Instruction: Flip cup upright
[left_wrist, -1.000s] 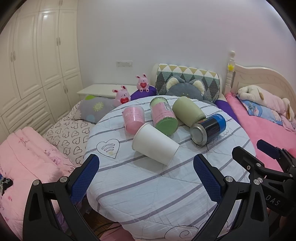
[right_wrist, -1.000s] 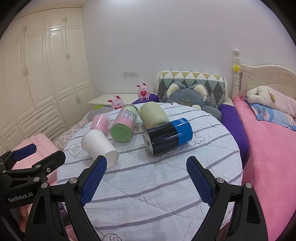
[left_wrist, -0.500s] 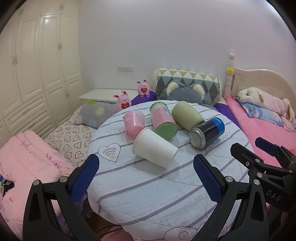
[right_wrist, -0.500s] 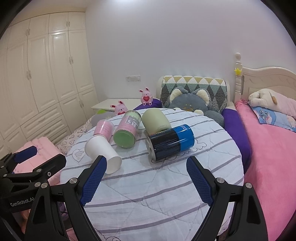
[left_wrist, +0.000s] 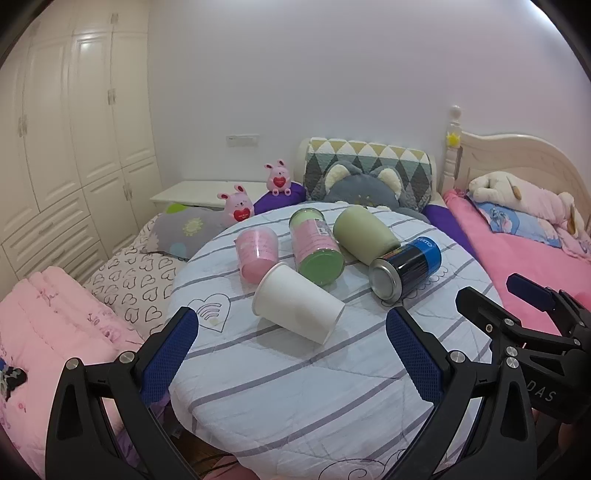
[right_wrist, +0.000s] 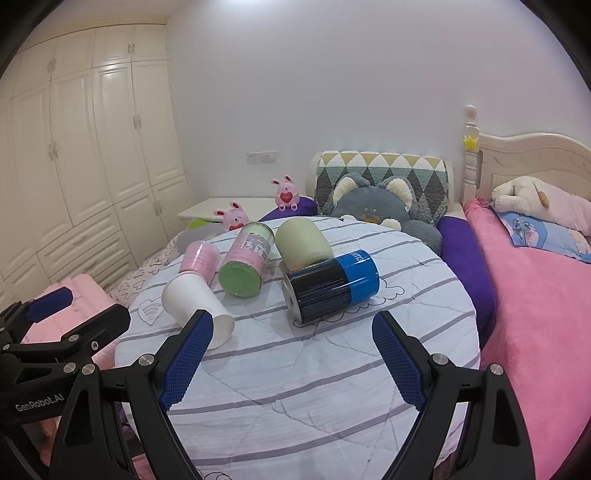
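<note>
Several containers lie on their sides on a round table (left_wrist: 295, 387) with a striped white cover. A white paper cup (left_wrist: 297, 302) (right_wrist: 195, 304) lies nearest, mouth to the front right. Behind it lie a pink cup (left_wrist: 257, 253) (right_wrist: 199, 258), a pink and green canister (left_wrist: 317, 245) (right_wrist: 245, 264), an olive cup (left_wrist: 364, 234) (right_wrist: 303, 242) and a blue and black can (left_wrist: 406, 269) (right_wrist: 332, 290). My left gripper (left_wrist: 291, 350) is open and empty before the white cup. My right gripper (right_wrist: 291, 354) is open and empty before the can.
A pink bed (right_wrist: 535, 295) with a plush toy lies to the right. A grey cat cushion (right_wrist: 376, 203) and patterned pillow stand behind the table. Pink bedding (left_wrist: 48, 332) and a heart-print cover lie to the left. Cream wardrobes (right_wrist: 74, 166) line the left wall.
Both grippers have drawn back and risen a little, so the table and cups look slightly smaller and lower. Nothing on the table has moved. Both grippers stay open.
</note>
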